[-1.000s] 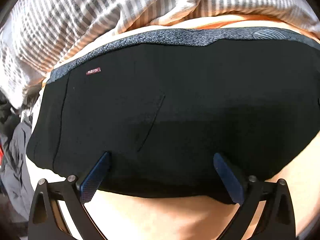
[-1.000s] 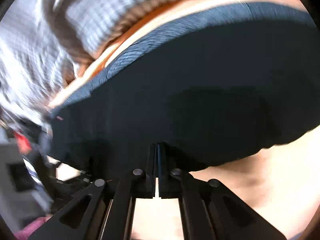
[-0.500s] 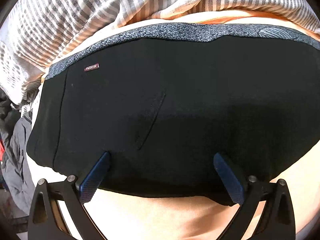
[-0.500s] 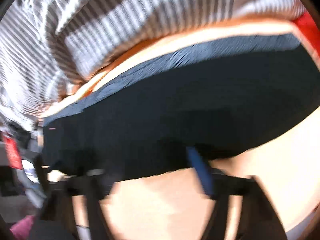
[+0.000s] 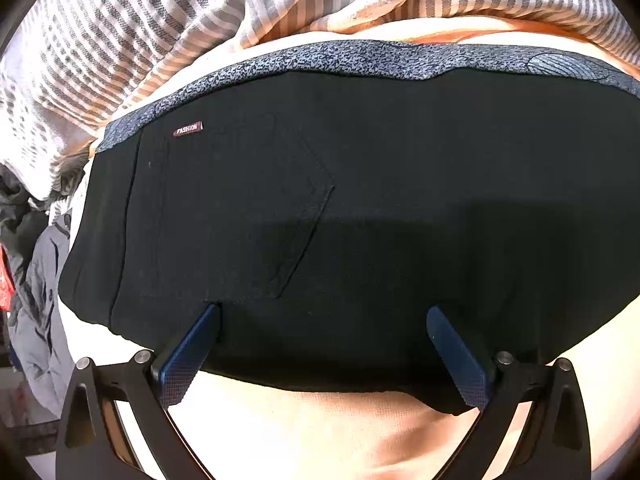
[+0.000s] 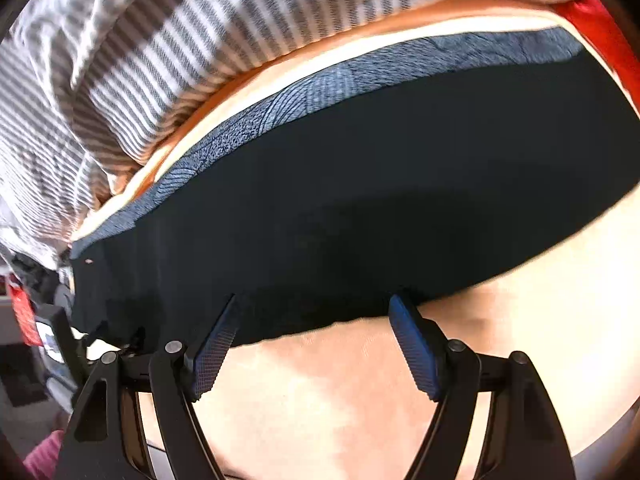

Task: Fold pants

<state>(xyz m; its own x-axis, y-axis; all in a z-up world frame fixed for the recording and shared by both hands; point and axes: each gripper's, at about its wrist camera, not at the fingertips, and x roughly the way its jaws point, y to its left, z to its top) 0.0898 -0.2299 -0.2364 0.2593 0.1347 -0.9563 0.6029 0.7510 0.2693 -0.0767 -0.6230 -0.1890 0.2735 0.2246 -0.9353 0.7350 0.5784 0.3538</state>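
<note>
The fold looks laid and let go. The left gripper (image 5: 322, 312) is spread wide, its blue pads over the near edge of the black knit pants with a speckled blue-grey waistband (image 5: 360, 208), pinching nothing. The right gripper (image 6: 316, 304) is likewise spread at that hem. Next, I judge, comes another fold, needing a fresh pinch. The pants lie flat and smooth on a peach-coloured bedsheet (image 5: 320, 432), beside a rumpled striped grey-and-white blanket (image 5: 132, 28).

Matt black cloth pants (image 5: 360, 208) with a speckled knit waistband (image 5: 360, 58); claw pads (image 5: 188, 354) are textured blue rubber
</note>
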